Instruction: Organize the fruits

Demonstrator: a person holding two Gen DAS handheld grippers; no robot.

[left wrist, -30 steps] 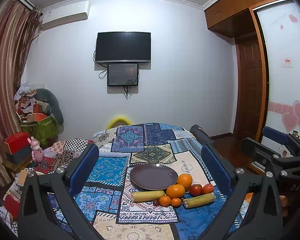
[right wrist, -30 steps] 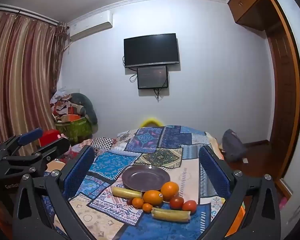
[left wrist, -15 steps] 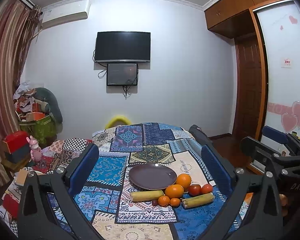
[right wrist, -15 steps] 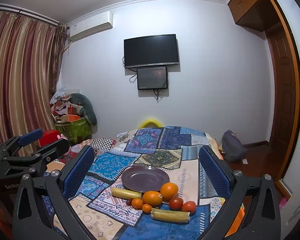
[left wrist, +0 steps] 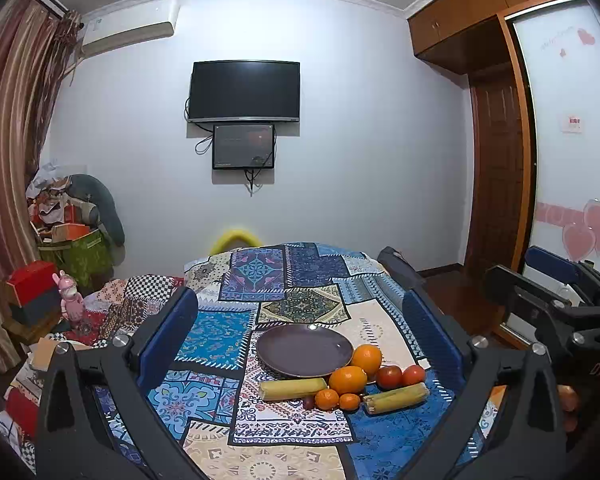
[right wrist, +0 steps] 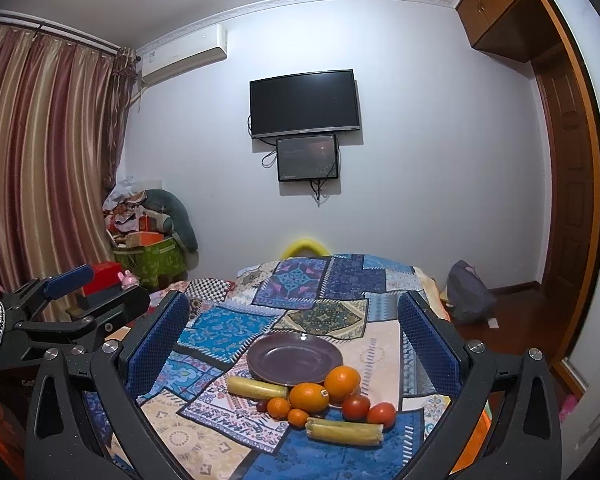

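Fruits (left wrist: 348, 380) cluster beside plate (left wrist: 304, 350) on patchwork cloth (left wrist: 220, 332)

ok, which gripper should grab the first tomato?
Right, probably. Both grippers are open and clear of the fruit, but the tomatoes sit on the right end of the pile, nearer the right gripper than the left gripper.

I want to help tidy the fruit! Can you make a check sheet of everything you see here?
Surface: patchwork cloth, lying flat.
Job's things: purple plate with nothing on it; two oranges, small tangerines, two tomatoes and two yellow sticks beside it.
Clutter: boxes and toys piled left.
Grippers: left gripper and right gripper both open, holding nothing.
Cables: wires dangling under the TV.
Surroundings: curtain, air conditioner, wardrobe.
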